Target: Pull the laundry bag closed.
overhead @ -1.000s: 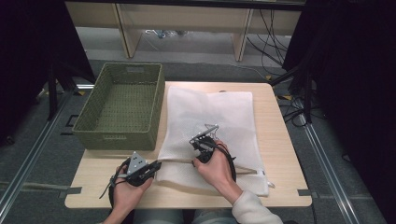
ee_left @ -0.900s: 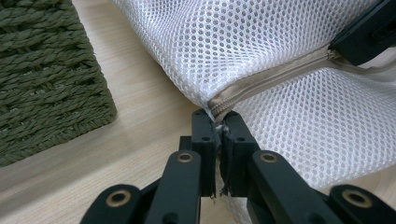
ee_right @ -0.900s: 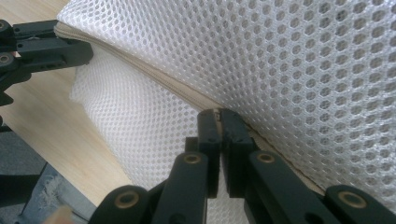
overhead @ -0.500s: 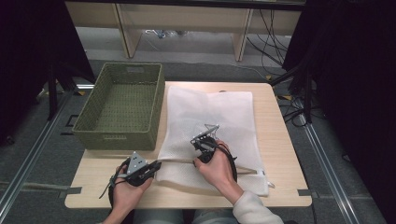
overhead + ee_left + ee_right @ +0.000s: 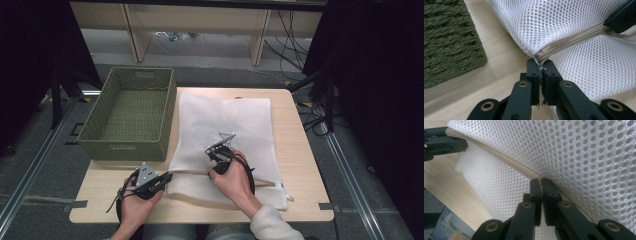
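Bag: I saw the white mesh laundry bag [image 5: 225, 135] flat on the wooden table [image 5: 300, 150], just beside the green woven basket [image 5: 131, 112].
Left gripper: my left gripper [image 5: 542, 71] had its jaws closed on the bag's corner at the end of the beige zipper [image 5: 574, 40].
Right gripper: my right gripper [image 5: 541, 185] was clamped on the zipper seam farther along, its 2 jaws pressed together.
Hands: 2, both at the table's near edge.

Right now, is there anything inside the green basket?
The green basket looks empty: its woven floor shows bare in the high view. The strip just behind its near wall is hidden. The white mesh bag lies beside it on the table, not in it.
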